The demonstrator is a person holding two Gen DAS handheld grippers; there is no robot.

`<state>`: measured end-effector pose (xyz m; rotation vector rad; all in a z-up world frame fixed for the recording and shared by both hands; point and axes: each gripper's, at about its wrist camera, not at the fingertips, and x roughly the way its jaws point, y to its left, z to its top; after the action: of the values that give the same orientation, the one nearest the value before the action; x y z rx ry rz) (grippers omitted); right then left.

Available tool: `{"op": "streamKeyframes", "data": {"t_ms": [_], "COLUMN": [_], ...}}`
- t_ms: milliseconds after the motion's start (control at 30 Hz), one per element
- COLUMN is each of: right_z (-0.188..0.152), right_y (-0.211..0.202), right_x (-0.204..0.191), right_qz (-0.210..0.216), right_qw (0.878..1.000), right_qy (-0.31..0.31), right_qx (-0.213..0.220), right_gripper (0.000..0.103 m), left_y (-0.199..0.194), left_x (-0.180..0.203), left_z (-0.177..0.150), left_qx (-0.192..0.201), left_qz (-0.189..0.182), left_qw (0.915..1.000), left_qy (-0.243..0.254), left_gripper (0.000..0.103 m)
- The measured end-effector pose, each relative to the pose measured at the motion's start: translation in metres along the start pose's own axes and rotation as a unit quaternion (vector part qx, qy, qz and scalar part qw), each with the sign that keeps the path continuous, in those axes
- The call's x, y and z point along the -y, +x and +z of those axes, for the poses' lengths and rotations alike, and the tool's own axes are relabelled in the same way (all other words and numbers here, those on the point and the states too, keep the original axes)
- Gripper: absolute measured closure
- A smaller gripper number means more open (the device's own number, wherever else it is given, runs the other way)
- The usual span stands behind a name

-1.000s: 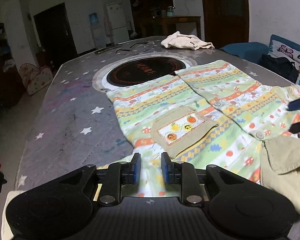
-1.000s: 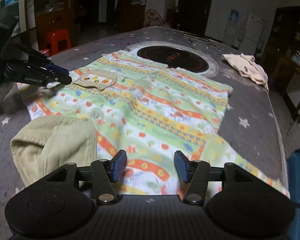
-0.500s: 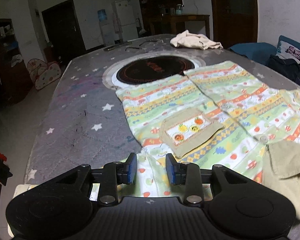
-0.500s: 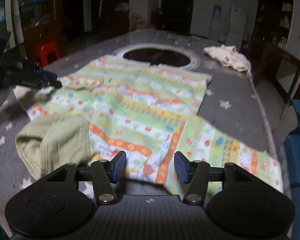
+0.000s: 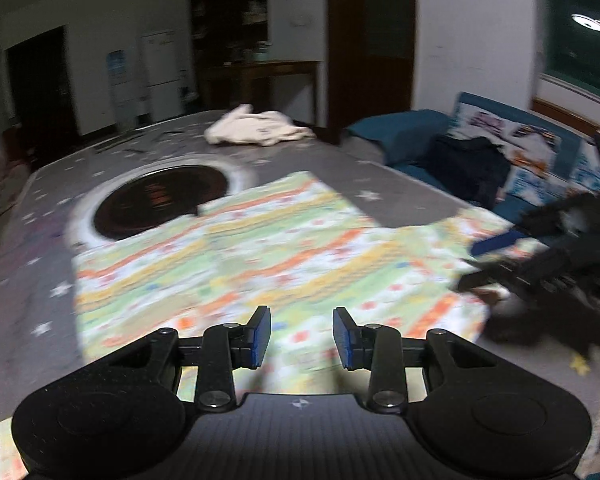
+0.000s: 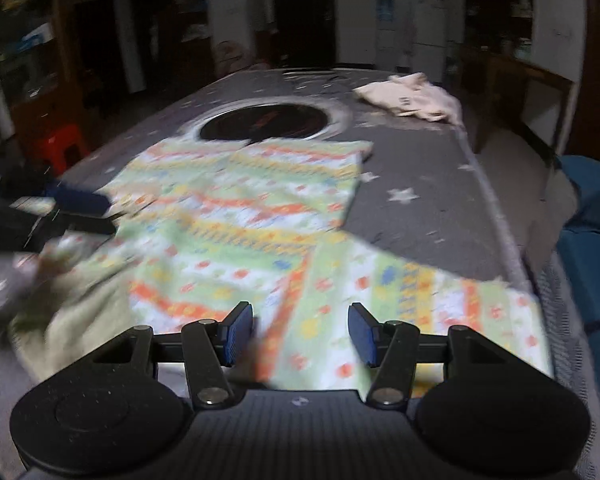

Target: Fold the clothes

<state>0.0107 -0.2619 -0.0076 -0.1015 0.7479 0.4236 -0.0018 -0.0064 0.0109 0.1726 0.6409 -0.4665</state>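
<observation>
A striped green, orange and yellow child's shirt (image 5: 268, 256) lies spread on the grey star-patterned table (image 5: 40, 240); it also shows in the right wrist view (image 6: 260, 220), with a sleeve (image 6: 440, 300) stretched to the right. My left gripper (image 5: 302, 338) is open above the shirt's near edge. My right gripper (image 6: 300, 332) is open above the sleeve and shoulder. Each gripper shows in the other's view, the right one (image 5: 496, 256) and the left one (image 6: 80, 208). Both views are motion-blurred.
A round black hotplate (image 5: 160, 204) is set into the table beyond the shirt. A cream garment (image 5: 256, 130) lies bunched at the far end. A blue sofa (image 5: 500, 160) with dark clothes stands right of the table. A red stool (image 6: 62, 148) stands on the left.
Both grippers have pulled back and risen. My left gripper's jaws have opened wider. The right sleeve now lies stretched out to the side.
</observation>
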Motion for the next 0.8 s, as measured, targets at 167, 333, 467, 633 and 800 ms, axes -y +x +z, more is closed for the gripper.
{"op": "streamKeyframes", "data": {"t_ms": [167,333,467,633,800], "right_z": [0.013,0.013,0.012,0.001,-0.018], "right_y": [0.02,0.04,0.034,0.009,-0.005], "right_x": [0.018,0.028,0.034,0.027,0.004], "right_qz": [-0.031,-0.059,-0.102,-0.064,-0.028], "right_qw": [0.999,0.998,0.995,0.998,0.999], "right_qy": [0.027,0.02,0.008,0.012,-0.016], "right_qx": [-0.006,-0.015,-0.015,-0.003,-0.012], "right_gripper": [0.051,0.052,0.052,0.051,0.05], "left_y": [0.017,0.033,0.036,0.039,0.038], "left_x": [0.036,0.059,0.064,0.061,0.06], "left_z": [0.0,-0.01,-0.018,-0.017,-0.016], "left_qx": [-0.012,-0.04,-0.046,-0.049,-0.048], "left_qz": [-0.039,-0.062,-0.066,-0.069,-0.067], "left_qw": [0.9985,0.9949,0.9933,0.9937,0.9938], "left_qy": [0.036,0.07,0.083,0.075,0.073], "left_gripper": [0.066,0.066,0.066,0.066,0.065]}}
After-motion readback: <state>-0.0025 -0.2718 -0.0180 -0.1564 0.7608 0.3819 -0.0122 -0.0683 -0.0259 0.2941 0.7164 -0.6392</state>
